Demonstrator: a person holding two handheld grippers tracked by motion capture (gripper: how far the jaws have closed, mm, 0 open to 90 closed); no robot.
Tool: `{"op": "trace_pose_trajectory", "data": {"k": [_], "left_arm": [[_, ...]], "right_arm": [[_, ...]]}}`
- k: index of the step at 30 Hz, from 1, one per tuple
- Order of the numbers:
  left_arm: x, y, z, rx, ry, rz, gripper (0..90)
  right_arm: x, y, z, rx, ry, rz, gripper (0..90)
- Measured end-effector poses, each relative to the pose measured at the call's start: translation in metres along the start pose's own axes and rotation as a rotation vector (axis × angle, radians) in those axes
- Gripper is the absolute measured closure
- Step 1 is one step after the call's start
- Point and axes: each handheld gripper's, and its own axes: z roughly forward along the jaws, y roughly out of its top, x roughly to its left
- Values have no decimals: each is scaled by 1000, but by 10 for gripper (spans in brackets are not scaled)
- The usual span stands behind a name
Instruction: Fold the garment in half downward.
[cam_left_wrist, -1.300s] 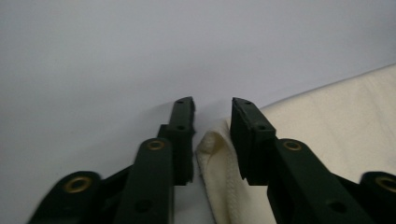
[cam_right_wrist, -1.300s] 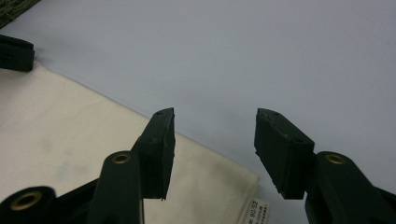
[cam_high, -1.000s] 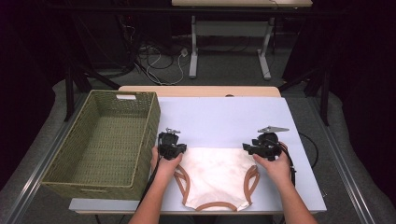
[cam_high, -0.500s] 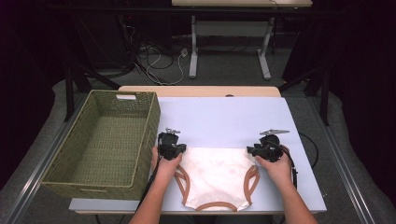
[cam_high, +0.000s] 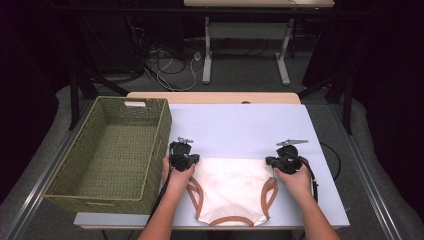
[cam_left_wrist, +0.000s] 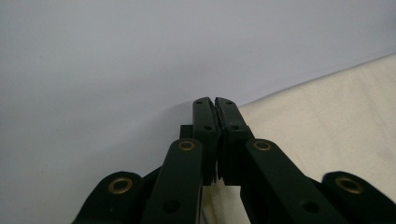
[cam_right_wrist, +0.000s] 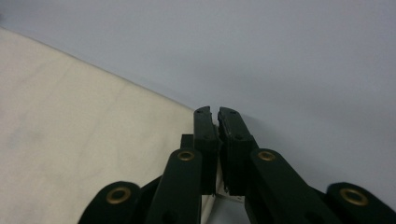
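A white garment (cam_high: 230, 187) with brown trim lies flat on the pale table (cam_high: 240, 125), near its front edge. My left gripper (cam_high: 186, 160) sits at the garment's upper left corner. Its jaws are shut, with the cloth's edge (cam_left_wrist: 327, 121) running in under the left gripper (cam_left_wrist: 215, 100). At the upper right corner is my right gripper (cam_high: 280, 161). Its jaws have just been closing and now stand shut, and the cream cloth (cam_right_wrist: 84, 140) reaches in between them at the right gripper (cam_right_wrist: 214, 111). A hand holds each gripper.
A large woven green basket (cam_high: 161, 145) stands on the table's left side, close beside the left gripper. Bare table stretches beyond the garment toward the far edge. A desk frame and cables (cam_high: 170, 70) lie on the floor behind.
The right hand has shifted slightly at the garment's upper right corner. The left hand and the garment have kept still.
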Motion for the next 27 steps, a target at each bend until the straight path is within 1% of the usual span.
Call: {"op": "trace_pose_trajectory", "data": {"k": [5,7,8,9,12,13,14,16,20,22,26,27], "left_arm": [[0,1,-1,0,2,0,882],[-1,1,-2,-7,-2,-4,882],[-1,1,-3,-9,-3,-2,882],[-1,2,-4,-13,-4,1,882],[-3,3,-8,-25,-7,2,883],[-3,4,-9,-30,-10,3,883],[-4,5,-11,-34,-15,3,883],[-7,6,-15,-47,-20,8,883],[-10,9,-21,-70,-33,11,884],[-12,10,-24,-80,-39,15,883],[-17,15,-28,-95,-48,36,884],[-18,17,-28,-101,-56,34,884]], "right_arm": [[1,1,-3,0,10,14,883],[0,2,-5,0,19,9,884],[1,3,-7,-5,17,15,884],[0,3,-8,-8,18,9,884],[0,5,-12,-25,31,13,884],[0,6,-15,-24,38,23,885],[0,7,-16,-29,28,13,885],[0,9,-20,-44,46,18,885],[0,13,-29,-64,49,16,886],[-1,15,-34,-79,60,23,886],[-5,17,-40,-91,60,33,887],[-5,17,-42,-95,61,46,886]]}}
